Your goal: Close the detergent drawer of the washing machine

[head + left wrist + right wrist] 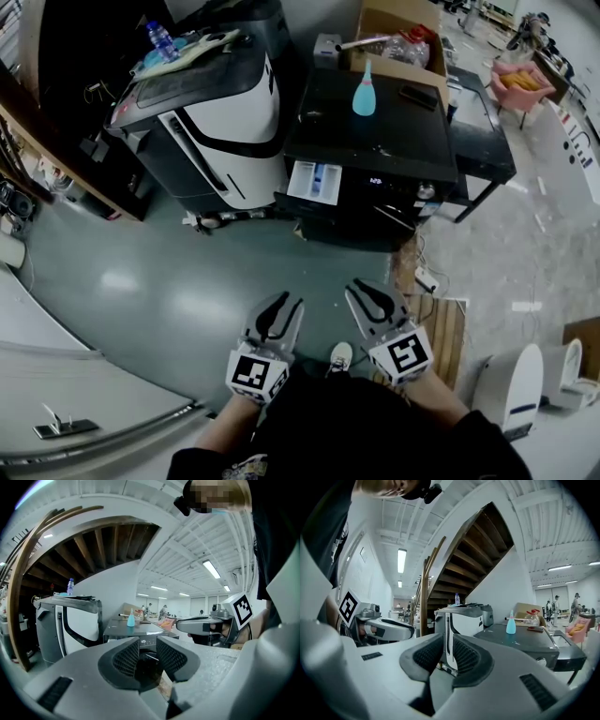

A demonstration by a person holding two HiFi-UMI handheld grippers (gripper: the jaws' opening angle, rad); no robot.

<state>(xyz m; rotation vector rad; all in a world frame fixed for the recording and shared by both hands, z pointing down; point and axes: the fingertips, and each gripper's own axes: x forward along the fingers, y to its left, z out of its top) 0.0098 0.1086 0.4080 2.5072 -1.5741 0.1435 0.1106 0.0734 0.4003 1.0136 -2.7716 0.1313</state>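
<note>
Head view: the detergent drawer point(314, 180) stands pulled out of the front of the black washing machine point(394, 141), with a blue bottle point(364, 91) upright on the machine's top. Well short of the drawer, over the grey-green floor point(187, 281), the left gripper point(284, 305) and right gripper point(366, 292) point toward it side by side, each with its jaws slightly apart and empty

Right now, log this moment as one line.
detergent drawer: open; left gripper: open, empty; right gripper: open, empty; both short of washing machine
</note>
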